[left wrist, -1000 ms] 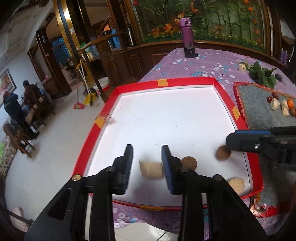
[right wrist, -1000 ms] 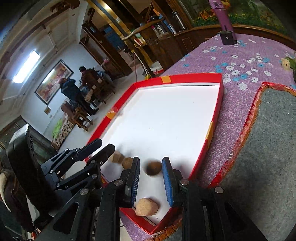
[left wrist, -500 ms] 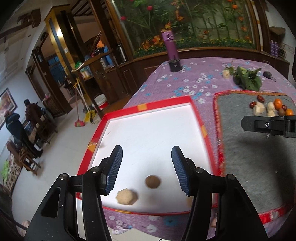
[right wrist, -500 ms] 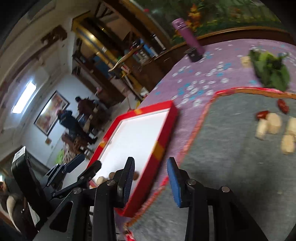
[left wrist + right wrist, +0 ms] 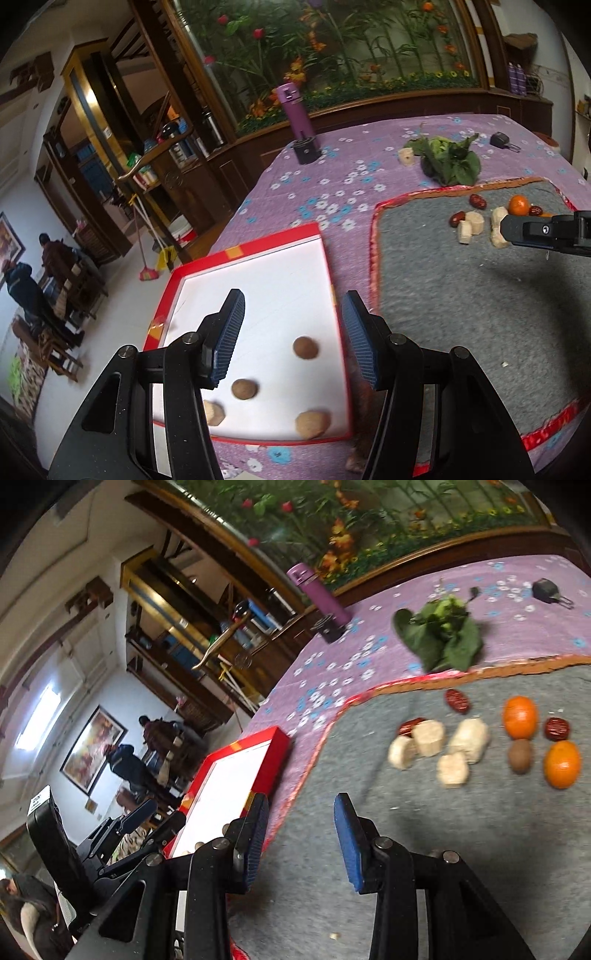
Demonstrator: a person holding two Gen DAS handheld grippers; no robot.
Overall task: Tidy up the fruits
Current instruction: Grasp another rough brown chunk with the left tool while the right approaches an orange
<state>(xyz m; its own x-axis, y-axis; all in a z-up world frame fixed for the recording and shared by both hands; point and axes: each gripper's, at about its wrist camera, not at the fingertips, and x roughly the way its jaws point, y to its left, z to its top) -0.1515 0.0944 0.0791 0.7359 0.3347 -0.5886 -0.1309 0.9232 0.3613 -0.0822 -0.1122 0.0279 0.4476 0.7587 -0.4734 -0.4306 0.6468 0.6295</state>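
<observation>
Both grippers swinging off red tray point(image 5: 328, 280) toward grey mat point(image 5: 369, 867). Left gripper point(image 5: 293, 341) jaws spread, empty, four fruits below them in tray. Right gripper point(image 5: 298, 840) jaws parted, empty; fruit pile point(image 5: 469, 738) waiting ahead-right.

You get soft, even daylight in both views, with no hard glare on the table. The brightest spot is a ceiling light point(image 5: 38, 716) at the left of the right wrist view, slightly blown out. A broad diffuse shadow darkens the grey mat point(image 5: 480, 295) at right in the left wrist view. Fisheye bending curves straight lines toward the edges, and black vignette fills your corners. Motion blur smears the leafy greens point(image 5: 441, 638) and the background.
</observation>
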